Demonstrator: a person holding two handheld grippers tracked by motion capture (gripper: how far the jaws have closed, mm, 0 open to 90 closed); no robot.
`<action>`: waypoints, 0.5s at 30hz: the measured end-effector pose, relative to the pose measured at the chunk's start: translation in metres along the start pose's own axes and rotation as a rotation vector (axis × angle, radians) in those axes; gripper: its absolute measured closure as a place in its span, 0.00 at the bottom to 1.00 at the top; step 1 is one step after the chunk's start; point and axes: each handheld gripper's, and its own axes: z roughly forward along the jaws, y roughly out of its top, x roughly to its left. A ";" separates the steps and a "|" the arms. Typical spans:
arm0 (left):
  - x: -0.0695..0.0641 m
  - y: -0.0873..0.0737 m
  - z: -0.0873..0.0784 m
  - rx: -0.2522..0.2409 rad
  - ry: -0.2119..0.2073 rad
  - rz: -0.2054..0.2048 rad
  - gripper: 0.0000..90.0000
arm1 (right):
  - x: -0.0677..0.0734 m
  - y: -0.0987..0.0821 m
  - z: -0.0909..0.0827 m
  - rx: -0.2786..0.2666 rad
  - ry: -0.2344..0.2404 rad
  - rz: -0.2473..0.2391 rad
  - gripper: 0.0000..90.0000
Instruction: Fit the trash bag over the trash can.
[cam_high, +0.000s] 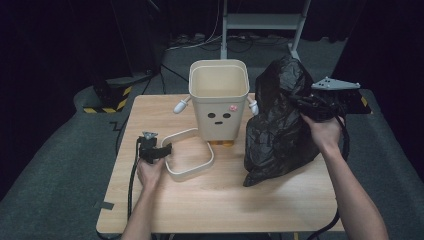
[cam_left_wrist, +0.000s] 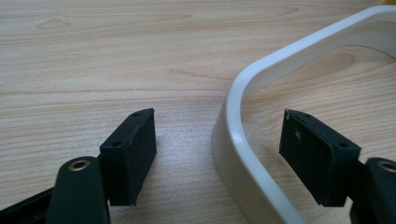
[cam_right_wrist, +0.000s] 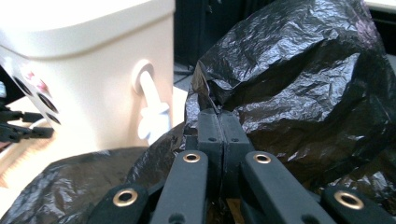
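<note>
A cream bin with a drawn face and small white arms stands at the back middle of the wooden table. Its loose cream rim ring lies flat in front of it. My left gripper is open, its jaws either side of the ring's wall, one inside and one outside, not pressing. To the bin's right a crumpled black plastic bag stands tall. My right gripper is shut on a fold of the bag near its top, beside the bin's side arm.
The table is ringed by dark grey floor. A white metal stand and cables lie behind the bin. A yellow-black striped base sits off the table's back left corner. Bare wood spreads along the front edge.
</note>
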 end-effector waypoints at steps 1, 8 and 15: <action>0.000 0.000 0.000 0.000 0.000 0.000 0.30 | 0.001 0.002 0.000 -0.007 0.004 -0.007 0.99; -0.001 0.009 -0.006 0.020 0.000 0.023 0.33 | 0.006 0.015 0.001 -0.033 0.040 -0.013 0.99; -0.006 0.032 -0.027 -0.008 -0.047 0.045 0.31 | 0.010 0.023 0.000 -0.062 0.072 -0.010 0.99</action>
